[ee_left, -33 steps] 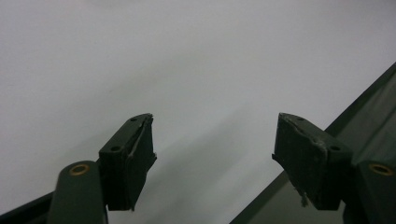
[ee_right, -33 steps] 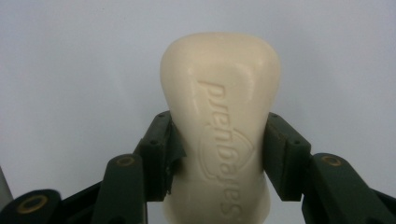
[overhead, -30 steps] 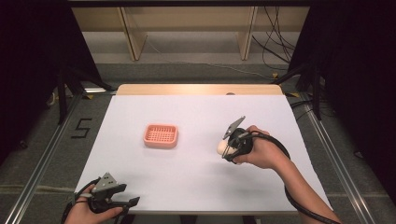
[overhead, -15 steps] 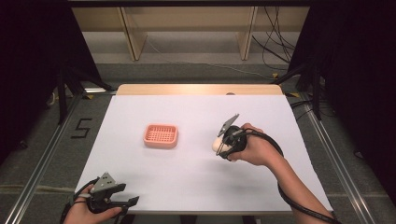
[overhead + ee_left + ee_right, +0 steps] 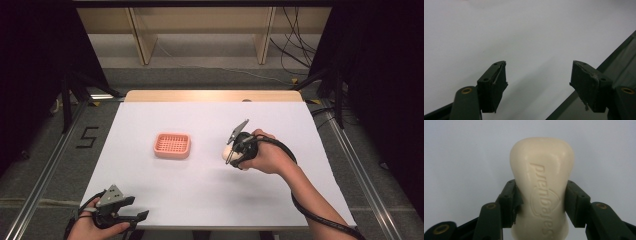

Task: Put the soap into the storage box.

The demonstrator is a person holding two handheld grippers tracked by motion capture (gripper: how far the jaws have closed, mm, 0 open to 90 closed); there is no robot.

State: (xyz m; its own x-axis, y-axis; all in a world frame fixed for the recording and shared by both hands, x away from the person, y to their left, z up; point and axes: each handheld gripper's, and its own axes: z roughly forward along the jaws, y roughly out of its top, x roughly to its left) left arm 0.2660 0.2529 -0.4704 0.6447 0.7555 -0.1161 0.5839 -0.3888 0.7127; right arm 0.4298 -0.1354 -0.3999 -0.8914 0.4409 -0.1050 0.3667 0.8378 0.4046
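Cream-coloured and waisted in the middle, the bar of soap (image 5: 541,192) sits clamped between the two black jaws of the right gripper (image 5: 541,202), which press on its narrow flanks; raised lettering runs along its upper face. In the high view the soap (image 5: 227,152) shows as a pale lump at the front of the right gripper (image 5: 233,150), held just above the white table (image 5: 200,200) a little right of its centre, the person's right hand (image 5: 267,155) wrapped around the tool and its cable looping back along the forearm.

Well to the left of the soap, apart from it, a salmon-pink soap dish (image 5: 172,145) with a gridded floor lies flat on the white surface, with nothing in it.

Near the front left corner of the table, the left hand (image 5: 92,227) holds the left gripper (image 5: 140,216). In its own view, the left gripper (image 5: 537,80) has its jaws spread wide with nothing between them, over the table edge.
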